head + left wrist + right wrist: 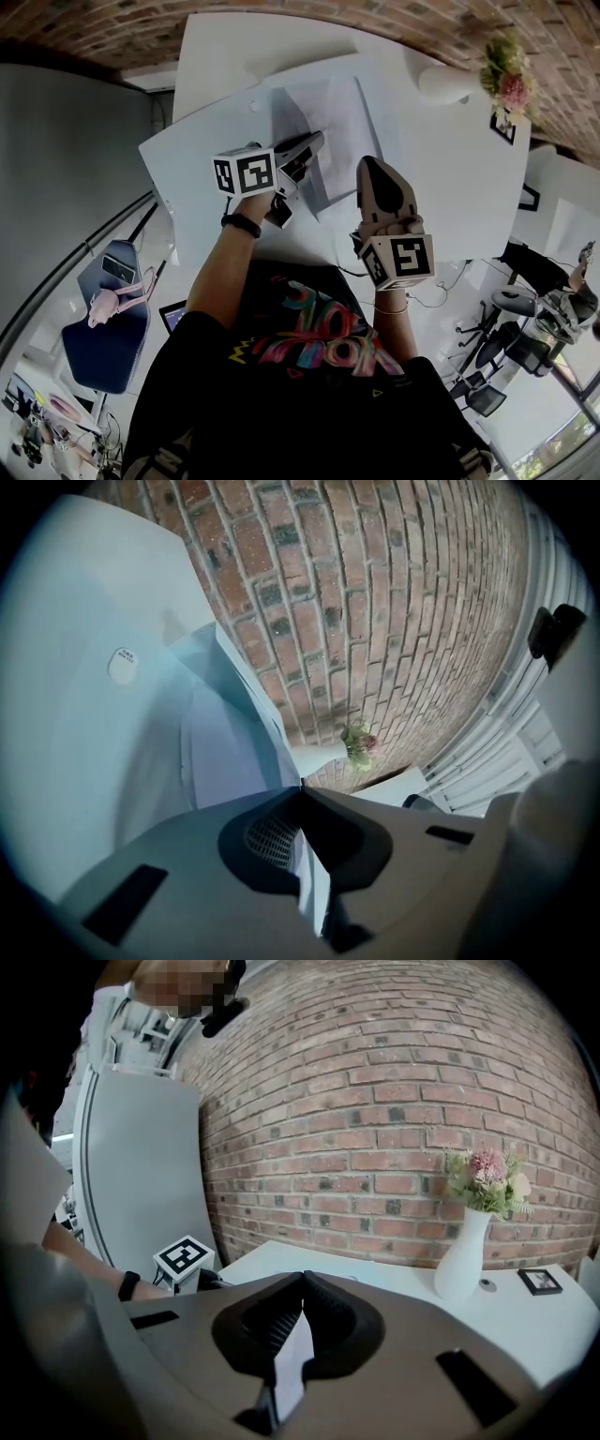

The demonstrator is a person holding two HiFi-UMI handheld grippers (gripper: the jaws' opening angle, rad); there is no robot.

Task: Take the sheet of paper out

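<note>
Your right hand-held gripper [302, 1281] pinches the sheet of paper [292, 1361].
Its jaws meet on the white edge; beyond, a flower vase [463, 1258] stands on the bench [548, 1327] before a brick wall [375, 1110].

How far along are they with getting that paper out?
Gripping looks done: the left gripper fingers are shut on a pale sheet, and the right gripper fingers pinch a thin white edge. In hand: that pale sheet stands lifted off the table. To do: pulling the layers apart; I cannot tell which is the paper.
</note>
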